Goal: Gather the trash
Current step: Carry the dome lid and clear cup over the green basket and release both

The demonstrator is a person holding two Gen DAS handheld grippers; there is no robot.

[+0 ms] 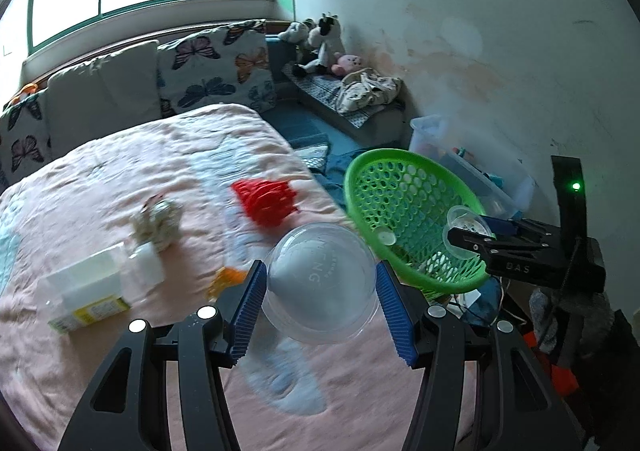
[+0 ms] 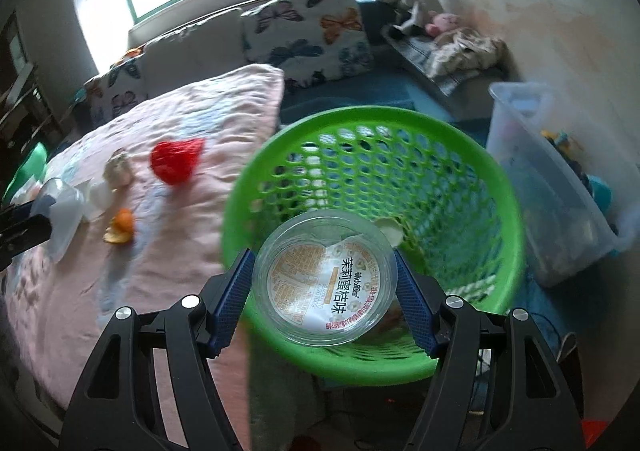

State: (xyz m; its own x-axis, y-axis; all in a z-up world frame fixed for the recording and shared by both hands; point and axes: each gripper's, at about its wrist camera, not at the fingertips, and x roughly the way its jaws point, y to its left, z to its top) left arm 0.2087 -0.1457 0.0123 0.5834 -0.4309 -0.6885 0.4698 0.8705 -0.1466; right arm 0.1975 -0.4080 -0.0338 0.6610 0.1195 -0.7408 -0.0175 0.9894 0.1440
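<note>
1. Trash lies scattered on the pink bed cover (image 1: 120,179): a red net (image 1: 266,201), a crumpled wrapper (image 1: 158,221), a white and yellow carton (image 1: 86,293) and an orange peel (image 2: 120,229).
2. Left gripper (image 1: 320,291): its blue jaws are clenched on a clear domed lid (image 1: 320,279), held above the near right part of the bed.
3. Right gripper (image 2: 324,283): its jaws grasp a clear plastic cup (image 2: 326,277) with a printed seal, held inside the rim of the green basket (image 2: 400,139).
4. The green basket stands just off the bed's right edge, tilted toward the cameras, with small scraps in its bottom.
5. A clear storage bin (image 2: 548,187) sits on the floor to the right of the basket, and stuffed toys (image 1: 320,39) sit far back by the wall.
</note>
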